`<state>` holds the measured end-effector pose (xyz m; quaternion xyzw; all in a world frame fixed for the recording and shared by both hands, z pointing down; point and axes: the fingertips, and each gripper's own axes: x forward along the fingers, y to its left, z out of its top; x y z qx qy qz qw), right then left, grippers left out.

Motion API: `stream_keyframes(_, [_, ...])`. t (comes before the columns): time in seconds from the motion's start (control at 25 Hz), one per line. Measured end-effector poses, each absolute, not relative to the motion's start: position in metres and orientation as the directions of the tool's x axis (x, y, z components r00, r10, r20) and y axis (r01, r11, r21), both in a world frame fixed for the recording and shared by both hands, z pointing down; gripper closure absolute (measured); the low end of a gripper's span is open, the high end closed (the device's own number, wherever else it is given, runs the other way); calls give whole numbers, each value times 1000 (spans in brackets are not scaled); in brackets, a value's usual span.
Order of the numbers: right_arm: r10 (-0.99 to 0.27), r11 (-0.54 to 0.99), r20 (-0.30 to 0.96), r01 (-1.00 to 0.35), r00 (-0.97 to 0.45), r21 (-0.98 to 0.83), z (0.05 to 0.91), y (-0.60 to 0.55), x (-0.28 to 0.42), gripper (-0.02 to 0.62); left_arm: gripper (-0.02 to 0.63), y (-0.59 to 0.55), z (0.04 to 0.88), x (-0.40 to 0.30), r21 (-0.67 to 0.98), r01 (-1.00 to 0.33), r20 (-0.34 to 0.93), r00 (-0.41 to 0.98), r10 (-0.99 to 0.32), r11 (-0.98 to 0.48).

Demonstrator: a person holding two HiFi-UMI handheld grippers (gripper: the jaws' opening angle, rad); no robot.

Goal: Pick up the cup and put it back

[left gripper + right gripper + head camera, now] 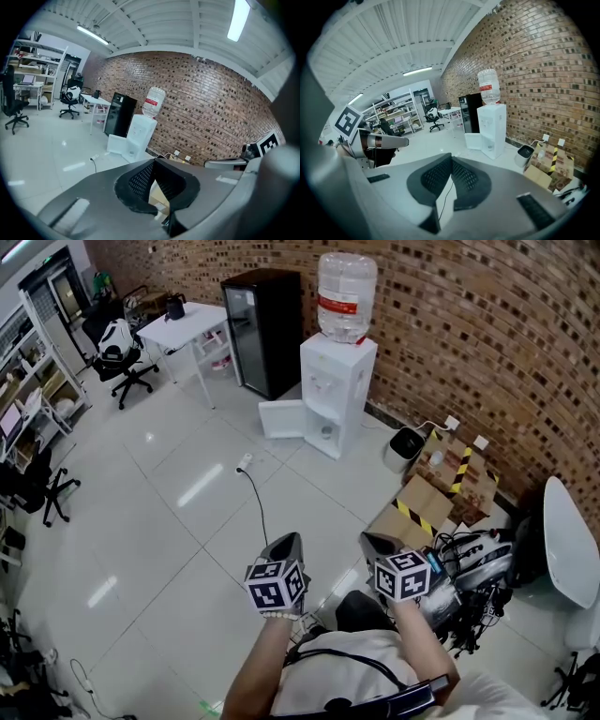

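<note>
Right gripper (451,158) shows dimpled, wedge-shaped jaws together.

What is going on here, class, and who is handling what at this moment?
A person stands on a white tiled floor, holding a grey two-jaw tool in each hand out in front. The left tool and the right tool both have their jaws together, with nothing between them. Ahead, against the brick wall, stands a white water dispenser topped by a clear bottle, beside a black fridge-like cabinet. No cup is plainly visible, so nothing is picked up yet.
</note>
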<state>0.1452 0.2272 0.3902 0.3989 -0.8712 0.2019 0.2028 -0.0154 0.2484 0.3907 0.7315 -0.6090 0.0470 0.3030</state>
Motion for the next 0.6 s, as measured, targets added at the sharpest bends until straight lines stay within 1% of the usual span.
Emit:
stream_keyframes(0.28, [-604,594,531,-780,-594,-197,402,221,136,586,603,248,402,-27,394,-917,456,250,-854,-58])
stream_keyframes(0.6, [-599,581,528,-781,-602,-230,417,176,119,586,603,213,419,-47,392,-919,484,231,-844,-27])
